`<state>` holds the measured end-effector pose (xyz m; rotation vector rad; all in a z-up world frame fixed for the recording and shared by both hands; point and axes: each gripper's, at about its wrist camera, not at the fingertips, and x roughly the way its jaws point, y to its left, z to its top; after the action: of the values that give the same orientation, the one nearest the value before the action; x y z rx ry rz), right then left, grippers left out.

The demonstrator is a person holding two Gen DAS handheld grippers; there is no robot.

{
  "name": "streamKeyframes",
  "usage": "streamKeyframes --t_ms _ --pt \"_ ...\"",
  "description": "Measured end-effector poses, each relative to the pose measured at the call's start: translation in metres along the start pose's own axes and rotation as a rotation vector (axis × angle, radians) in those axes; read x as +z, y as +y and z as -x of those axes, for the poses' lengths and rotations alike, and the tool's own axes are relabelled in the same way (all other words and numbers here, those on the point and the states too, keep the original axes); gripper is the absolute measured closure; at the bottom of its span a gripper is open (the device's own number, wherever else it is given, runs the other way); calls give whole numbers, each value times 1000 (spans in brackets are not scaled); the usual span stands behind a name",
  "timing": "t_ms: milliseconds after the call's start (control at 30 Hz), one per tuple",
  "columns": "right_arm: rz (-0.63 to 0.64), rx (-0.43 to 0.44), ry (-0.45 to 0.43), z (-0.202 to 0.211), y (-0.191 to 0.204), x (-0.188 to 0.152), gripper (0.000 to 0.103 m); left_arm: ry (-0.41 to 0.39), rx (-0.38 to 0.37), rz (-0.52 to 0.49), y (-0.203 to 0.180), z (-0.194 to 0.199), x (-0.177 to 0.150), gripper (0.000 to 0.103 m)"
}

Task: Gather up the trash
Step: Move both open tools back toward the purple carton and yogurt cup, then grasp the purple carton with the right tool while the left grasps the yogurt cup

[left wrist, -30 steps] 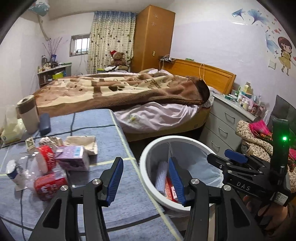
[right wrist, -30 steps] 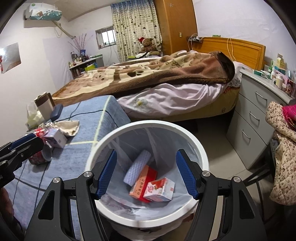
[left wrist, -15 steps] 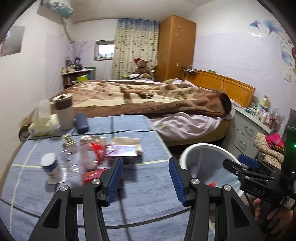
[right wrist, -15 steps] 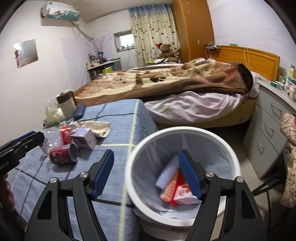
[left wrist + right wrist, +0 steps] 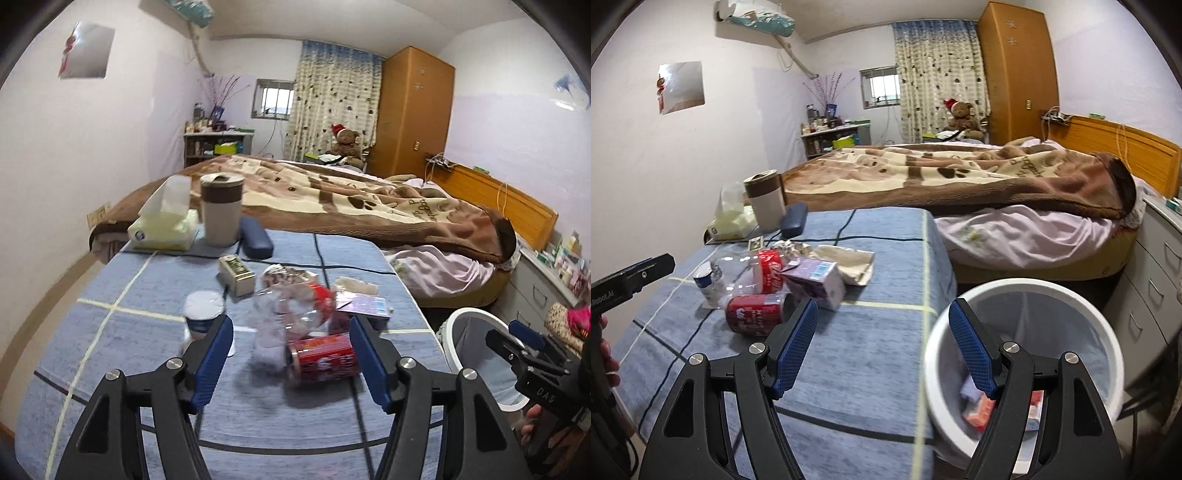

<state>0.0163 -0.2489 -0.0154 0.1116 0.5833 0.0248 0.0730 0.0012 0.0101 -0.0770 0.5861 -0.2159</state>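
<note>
- Sitting at the lower right of the right wrist view, the white bin point(image 5: 1027, 291) holds a red-and-white carton point(image 5: 979, 413) and a pale item, partly hidden behind the right gripper's point(image 5: 882, 347) finger; the rest of its load is blurred.
- Trash lies in the centre of the left wrist view on the blue cloth point(image 5: 147, 295): a red can point(image 5: 321, 360) on its side, a clear bottle point(image 5: 288, 314) with a red label, a purple box point(image 5: 364, 304), a white-lidded cup point(image 5: 203, 310) and crumpled paper point(image 5: 354, 285).
- Left gripper point(image 5: 291, 356): its jaws have just been opening and stand apart with nothing pressed, the can showing between them.
- Right gripper: jaws apart, nothing held, set over the gap between cloth edge and bin rim.
- Bare cloth fills the lower middle of both views; the bin stands just beside the cloth's right edge.
- Writing: "Robot.AI" on the left gripper's body at the left edge of the right wrist view; the can's print is too blurred to read.
</note>
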Motion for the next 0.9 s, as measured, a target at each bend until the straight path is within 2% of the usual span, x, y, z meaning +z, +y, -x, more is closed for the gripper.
streamKeyframes --t_ms 367,500,900 --pt "62 42 43 -25 26 6 28 46 55 47 52 -15 0 37" --pt "35 94 78 -43 27 14 28 62 67 52 61 -24 -1 37" --pt "157 105 133 -87 40 27 28 134 78 54 88 -77 2 37"
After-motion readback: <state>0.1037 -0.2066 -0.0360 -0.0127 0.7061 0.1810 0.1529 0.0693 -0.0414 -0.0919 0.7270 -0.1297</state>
